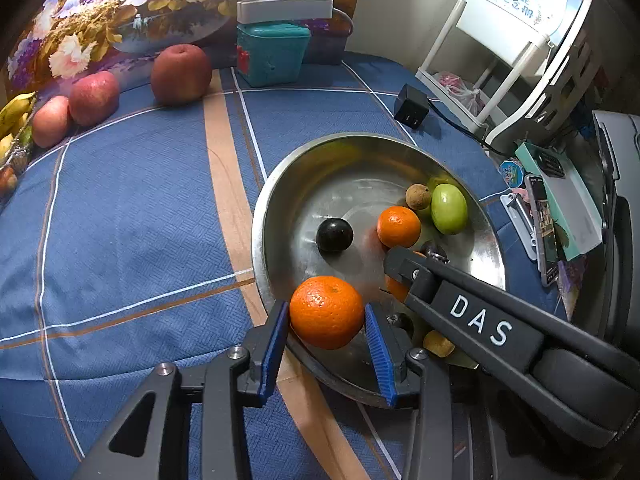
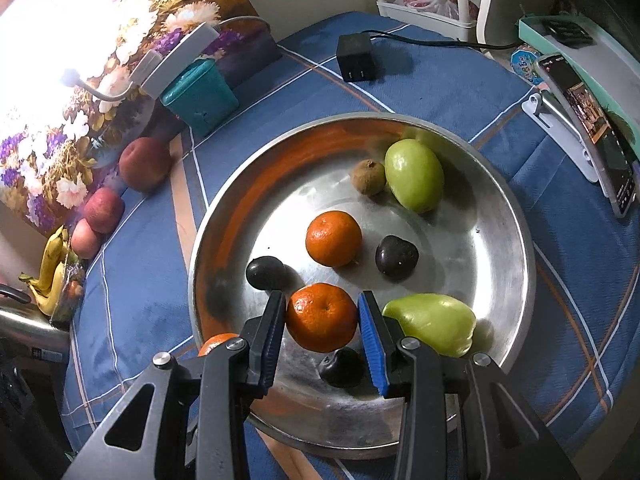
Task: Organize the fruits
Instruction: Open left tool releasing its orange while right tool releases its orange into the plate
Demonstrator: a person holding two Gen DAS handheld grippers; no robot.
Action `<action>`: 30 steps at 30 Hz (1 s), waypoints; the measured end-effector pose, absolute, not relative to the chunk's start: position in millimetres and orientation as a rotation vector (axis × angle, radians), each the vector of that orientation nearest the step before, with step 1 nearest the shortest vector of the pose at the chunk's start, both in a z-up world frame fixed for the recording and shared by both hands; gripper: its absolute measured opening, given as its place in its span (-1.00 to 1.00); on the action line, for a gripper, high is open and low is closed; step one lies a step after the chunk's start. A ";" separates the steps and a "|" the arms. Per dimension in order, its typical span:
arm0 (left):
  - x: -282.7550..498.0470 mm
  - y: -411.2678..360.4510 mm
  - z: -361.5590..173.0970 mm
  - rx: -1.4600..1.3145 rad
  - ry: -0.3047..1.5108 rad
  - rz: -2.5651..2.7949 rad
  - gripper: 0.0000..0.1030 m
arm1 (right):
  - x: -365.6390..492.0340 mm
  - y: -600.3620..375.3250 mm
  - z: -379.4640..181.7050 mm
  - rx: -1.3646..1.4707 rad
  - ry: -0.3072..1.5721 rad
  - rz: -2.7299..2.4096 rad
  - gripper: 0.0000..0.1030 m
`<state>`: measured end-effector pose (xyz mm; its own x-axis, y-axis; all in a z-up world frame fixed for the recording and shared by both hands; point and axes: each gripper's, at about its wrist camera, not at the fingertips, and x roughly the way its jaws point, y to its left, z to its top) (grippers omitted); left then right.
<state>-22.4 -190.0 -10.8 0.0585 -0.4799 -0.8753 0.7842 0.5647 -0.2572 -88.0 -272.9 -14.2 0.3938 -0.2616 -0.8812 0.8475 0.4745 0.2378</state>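
Note:
A steel bowl [image 1: 280,184] [image 2: 516,240] sits on the blue tablecloth. My left gripper [image 1: 326,316] is shut on an orange [image 1: 326,312] and holds it over the bowl's near left rim. My right gripper [image 2: 322,318] is shut on another orange [image 2: 322,322] above the bowl's floor; its arm [image 1: 480,324] crosses the left wrist view. In the bowl lie a third orange [image 2: 333,238] [image 1: 399,227], dark plums [image 2: 396,257] [image 2: 265,272] [image 1: 334,235], two green fruits [image 2: 414,174] [image 2: 434,322] and a small brown fruit [image 2: 368,176].
Three red apples [image 1: 181,74] [image 1: 94,98] [image 1: 50,120] and bananas [image 2: 50,268] lie at the table's far left by a flowered board. A teal box [image 1: 272,54], a black charger [image 1: 411,105] and a phone on a stand [image 2: 592,132] stand behind and right of the bowl.

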 end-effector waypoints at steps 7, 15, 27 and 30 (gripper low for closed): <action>-20.4 -188.8 -7.7 0.307 1.163 -0.988 0.01 | -86.5 -273.7 -14.7 0.776 0.898 -0.803 -0.23; -19.1 -187.0 -1.8 0.298 1.161 -0.983 0.02 | -87.3 -270.9 -7.1 0.756 0.878 -0.800 -0.23; 20.9 -156.8 -2.4 0.267 1.254 -0.772 0.15 | -86.3 -267.6 0.0 0.728 0.874 -0.797 -0.24; 41.3 -140.8 -6.3 0.249 1.298 -0.647 0.22 | -83.6 -265.9 -0.5 0.718 0.885 -0.790 -0.24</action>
